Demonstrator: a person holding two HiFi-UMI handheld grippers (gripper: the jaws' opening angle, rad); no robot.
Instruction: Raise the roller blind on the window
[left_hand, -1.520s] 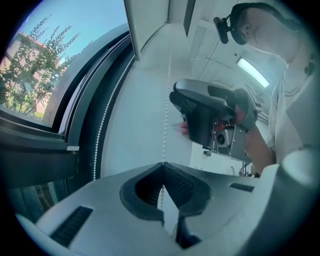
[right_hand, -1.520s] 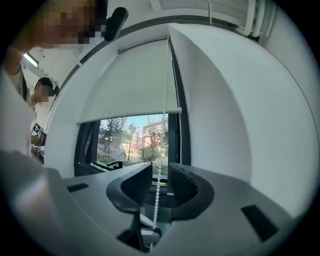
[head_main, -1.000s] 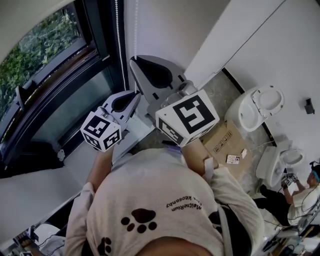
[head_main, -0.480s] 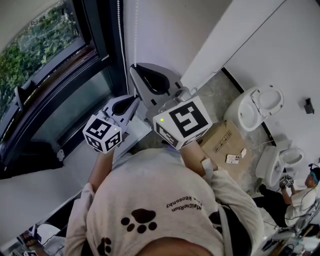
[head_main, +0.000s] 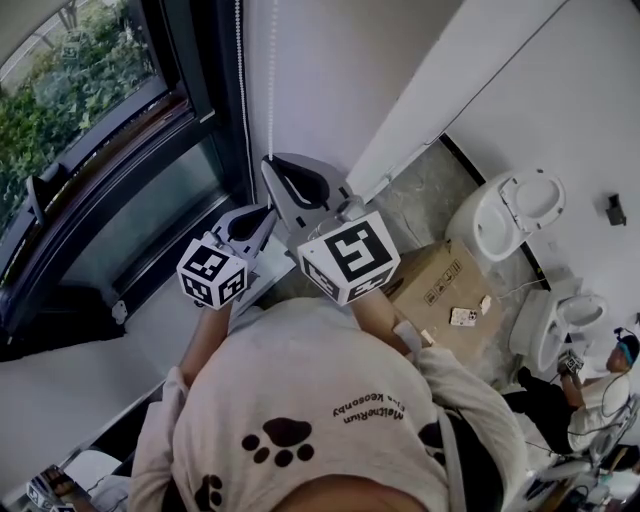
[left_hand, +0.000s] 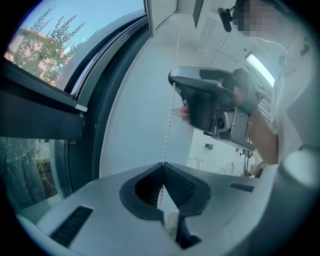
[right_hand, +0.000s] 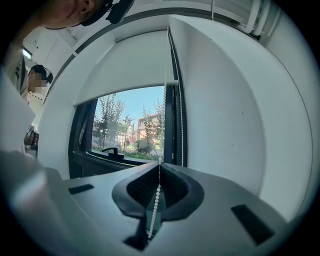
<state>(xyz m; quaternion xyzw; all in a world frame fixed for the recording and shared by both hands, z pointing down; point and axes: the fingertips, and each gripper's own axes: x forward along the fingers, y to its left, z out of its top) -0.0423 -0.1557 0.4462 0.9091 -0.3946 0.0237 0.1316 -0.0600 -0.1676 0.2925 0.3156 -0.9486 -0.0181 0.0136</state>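
Observation:
The white roller blind (right_hand: 125, 70) covers the upper part of the window (right_hand: 132, 132), and trees show below its bottom edge. Its white bead chain (right_hand: 165, 95) hangs in two strands beside the dark frame. My right gripper (right_hand: 159, 163) is shut on the strand nearer the wall, and beads trail down between its pads. My left gripper (left_hand: 162, 164) is shut on the same strand just below. From there the chain (left_hand: 169, 125) runs up to the right gripper (left_hand: 173, 84). In the head view the left gripper (head_main: 270, 210) sits under the right gripper (head_main: 268, 163) by the chain (head_main: 270, 90).
The second chain strand (left_hand: 106, 140) hangs free against the dark window frame (head_main: 215, 90). A white wall (head_main: 340, 70) stands right of the chain. On the floor are a cardboard box (head_main: 440, 285) and toilets (head_main: 505, 215). Another person (head_main: 590, 390) sits at the lower right.
Both grippers have come down together along the chain, still shut on it. More of the window shows at the top left of the head view as the blind's edge has gone up.

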